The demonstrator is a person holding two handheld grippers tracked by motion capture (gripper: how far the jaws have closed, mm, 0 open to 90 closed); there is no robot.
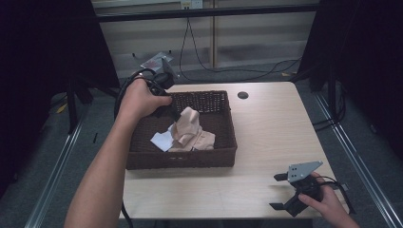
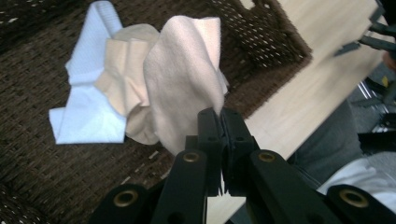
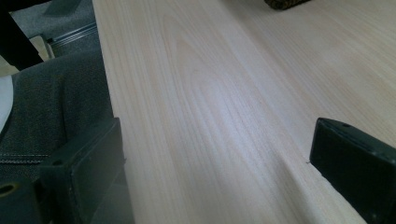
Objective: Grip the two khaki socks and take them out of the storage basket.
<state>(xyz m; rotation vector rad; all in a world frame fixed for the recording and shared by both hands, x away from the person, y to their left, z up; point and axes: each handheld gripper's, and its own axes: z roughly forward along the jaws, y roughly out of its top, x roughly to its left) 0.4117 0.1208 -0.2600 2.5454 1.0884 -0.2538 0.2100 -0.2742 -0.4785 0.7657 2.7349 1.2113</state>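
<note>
A dark brown wicker basket (image 1: 180, 160) stands on the left half of the table. In it lie a beige cloth (image 1: 190, 127) and a white cloth (image 1: 161, 140). My left gripper (image 1: 174, 114) is over the basket's far left part, shut on the raised edge of the beige cloth (image 2: 182, 79). That cloth hangs from the jaws in a peak, above the white cloth (image 2: 88, 109) and the basket's floor (image 2: 46, 163). My right gripper (image 1: 276, 191) rests at the table's near right corner, open, with bare wood between its jaws (image 3: 217, 144).
The light wooden table (image 1: 271, 128) has a round cable hole (image 1: 243, 95) at the back. Black cables trail across the floor behind it. Metal rails run along both sides. A person's trouser leg (image 3: 56, 107) is at the table's near edge.
</note>
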